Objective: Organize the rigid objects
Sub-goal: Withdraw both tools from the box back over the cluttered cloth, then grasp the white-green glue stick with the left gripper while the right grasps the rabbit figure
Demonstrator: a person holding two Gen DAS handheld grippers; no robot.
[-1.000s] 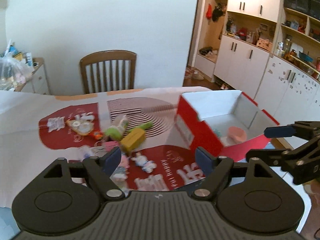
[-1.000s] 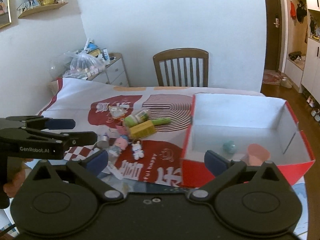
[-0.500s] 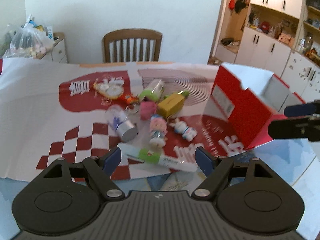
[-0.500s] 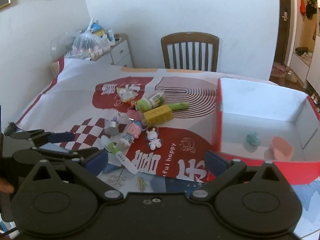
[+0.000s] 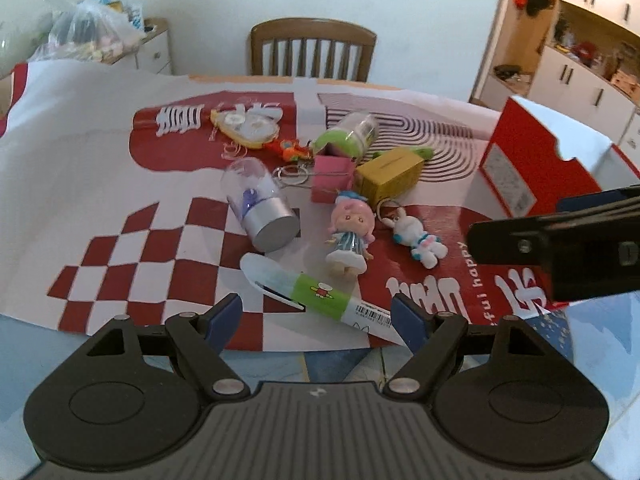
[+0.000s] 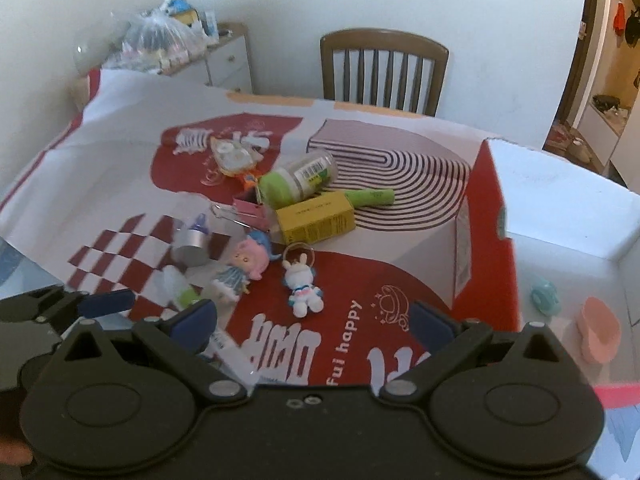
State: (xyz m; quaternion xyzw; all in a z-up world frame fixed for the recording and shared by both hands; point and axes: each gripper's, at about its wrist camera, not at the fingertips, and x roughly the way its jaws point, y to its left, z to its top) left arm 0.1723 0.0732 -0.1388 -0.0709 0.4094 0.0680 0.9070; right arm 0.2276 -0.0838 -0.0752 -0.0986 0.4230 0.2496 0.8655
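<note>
"happy" reads on the red-and-white cloth (image 5: 100, 152) covering the counter, large white characters beside it. Left gripper (image 5: 318, 316) jaws open, empty. White-and-green pen (image 5: 316, 294) lies flat just ahead of and between these jaws, barcode label near the right jaw, long axis running from far-left cap to near-right tip. Pink-haired doll (image 5: 349, 236) lies ahead of the jaws, head away. White bunny keychain (image 5: 416, 238) ahead-right, clear dome jar (image 5: 260, 208) ahead-left on its side. Right gripper (image 6: 312, 318) jaws open, empty; bunny keychain just ahead between them. Red box (image 6: 486, 248) ahead-right, holding a teal piece (image 6: 544, 298) and pink piece (image 6: 600, 330). Yellow carton (image 6: 316, 218) farther ahead, print unreadable.
</note>
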